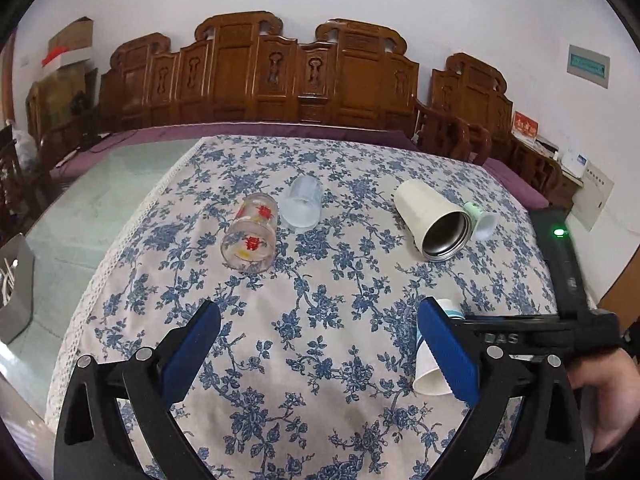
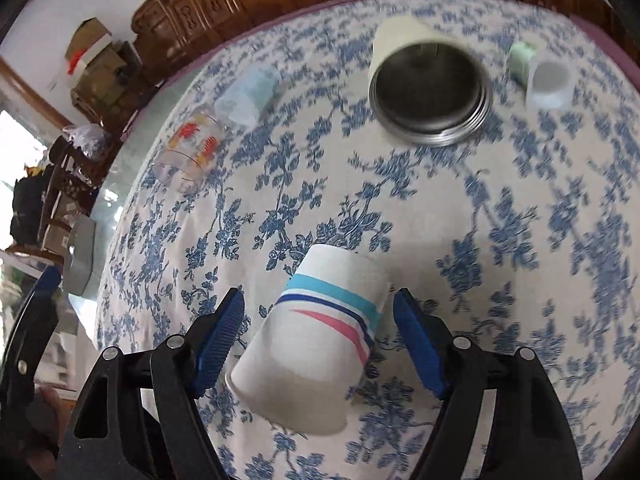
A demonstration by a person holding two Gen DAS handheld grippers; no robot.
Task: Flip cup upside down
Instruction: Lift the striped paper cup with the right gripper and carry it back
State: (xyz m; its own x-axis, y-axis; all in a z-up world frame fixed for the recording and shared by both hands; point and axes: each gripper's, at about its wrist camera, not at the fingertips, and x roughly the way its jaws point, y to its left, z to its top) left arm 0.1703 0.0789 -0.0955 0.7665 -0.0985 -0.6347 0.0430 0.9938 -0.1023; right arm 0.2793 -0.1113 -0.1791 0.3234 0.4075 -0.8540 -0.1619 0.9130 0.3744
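Note:
A white paper cup (image 2: pixel 320 336) with teal, blue and pink stripes lies on its side on the floral tablecloth (image 2: pixel 520 280), rim toward the camera. My right gripper (image 2: pixel 319 314) is open, its blue pads on either side of the cup, apart from it. In the left wrist view the same cup (image 1: pixel 430 364) lies partly hidden behind the right-hand finger of my left gripper (image 1: pixel 320 328), which is open and empty over the cloth. The right gripper's black body (image 1: pixel 560 320) reaches in from the right there.
Other cups lie on their sides farther back: a glass with red print (image 1: pixel 252 236), a frosted pale-blue cup (image 1: pixel 302 202), a cream steel-lined mug (image 1: pixel 434 220) and a small mint and white cup (image 1: pixel 480 220). Carved wooden chairs (image 1: pixel 280 72) stand behind the table.

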